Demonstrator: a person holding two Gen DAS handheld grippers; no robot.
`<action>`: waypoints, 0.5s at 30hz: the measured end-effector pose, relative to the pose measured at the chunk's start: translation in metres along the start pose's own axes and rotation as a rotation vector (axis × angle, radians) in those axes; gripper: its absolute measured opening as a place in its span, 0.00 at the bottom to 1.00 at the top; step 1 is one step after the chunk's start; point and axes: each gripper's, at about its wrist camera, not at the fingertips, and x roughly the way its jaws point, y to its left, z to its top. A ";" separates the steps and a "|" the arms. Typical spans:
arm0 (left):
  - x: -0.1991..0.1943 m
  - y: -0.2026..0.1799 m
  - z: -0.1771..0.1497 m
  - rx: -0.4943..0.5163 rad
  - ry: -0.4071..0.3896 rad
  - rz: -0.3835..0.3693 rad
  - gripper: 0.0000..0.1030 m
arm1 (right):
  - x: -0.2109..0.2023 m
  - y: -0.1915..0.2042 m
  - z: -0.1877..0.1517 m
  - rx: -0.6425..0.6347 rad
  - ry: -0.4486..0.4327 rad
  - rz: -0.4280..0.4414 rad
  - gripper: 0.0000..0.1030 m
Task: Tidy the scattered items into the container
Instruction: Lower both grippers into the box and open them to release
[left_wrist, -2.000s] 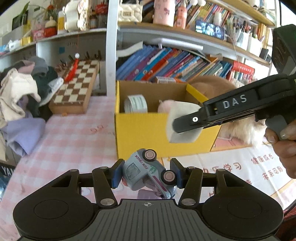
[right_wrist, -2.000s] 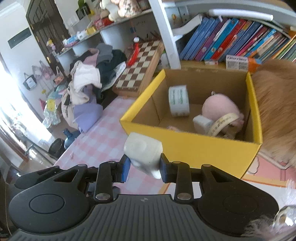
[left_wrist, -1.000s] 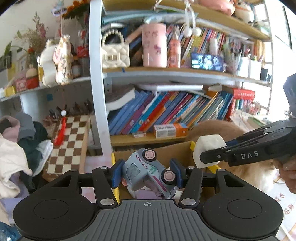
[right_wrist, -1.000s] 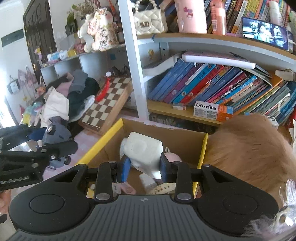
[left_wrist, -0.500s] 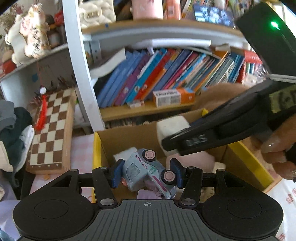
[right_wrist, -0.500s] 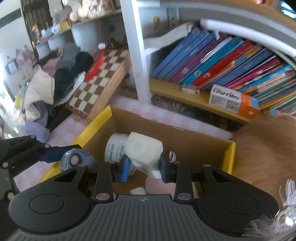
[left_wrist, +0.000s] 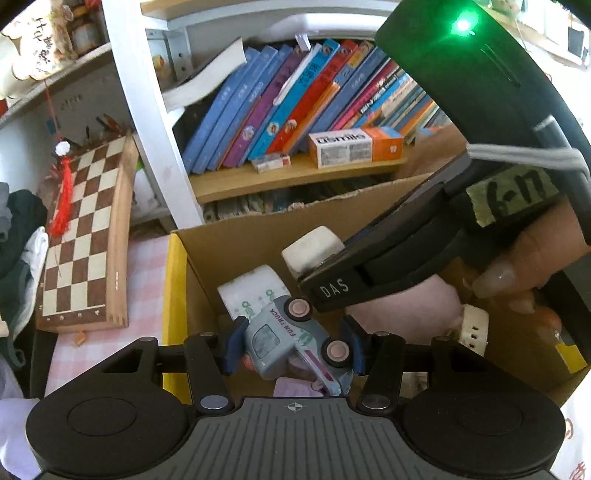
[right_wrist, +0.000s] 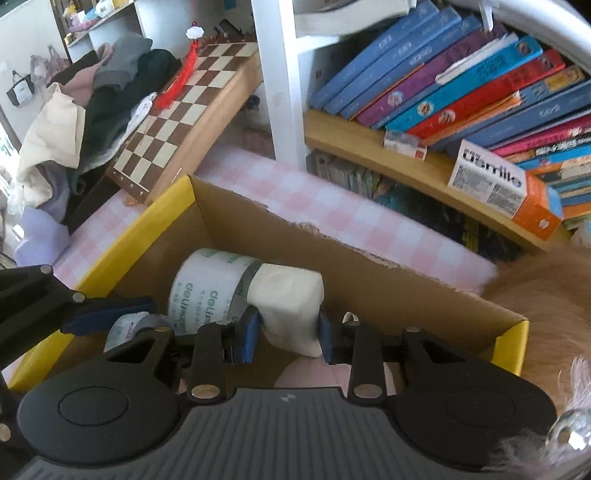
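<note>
My left gripper (left_wrist: 291, 345) is shut on a grey-blue toy truck (left_wrist: 291, 339) and holds it inside the yellow cardboard box (left_wrist: 173, 295), near its left wall. My right gripper (right_wrist: 284, 334) is shut on a white block (right_wrist: 290, 301) and holds it over the box (right_wrist: 173, 206) too; the block also shows in the left wrist view (left_wrist: 314, 245). In the box lie a roll of tape (right_wrist: 207, 291), a pink plush (left_wrist: 413, 306) and a small white item (left_wrist: 474, 326). The left gripper's fingers (right_wrist: 107, 314) with the truck show at the right wrist view's left.
The box stands on a pink checked cloth (right_wrist: 332, 206). Behind it is a bookshelf with books (left_wrist: 295, 103) and an orange-white carton (left_wrist: 354, 146). A chessboard (left_wrist: 85, 236) leans at the left beside a pile of clothes (right_wrist: 85, 110). A furry orange thing (right_wrist: 546, 295) lies right of the box.
Both grippers have come forward and down from outside the box into it, each still holding its item. The two grippers are now close together over the box's left half.
</note>
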 end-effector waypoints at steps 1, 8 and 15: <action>0.002 0.000 0.000 0.001 0.005 -0.001 0.51 | 0.002 -0.002 0.000 0.008 0.005 0.005 0.30; 0.011 -0.001 0.000 0.004 0.035 -0.005 0.51 | 0.016 -0.007 0.000 0.029 0.039 0.015 0.30; 0.012 -0.001 -0.001 0.011 0.040 -0.009 0.51 | 0.012 -0.011 -0.001 0.057 0.019 0.036 0.30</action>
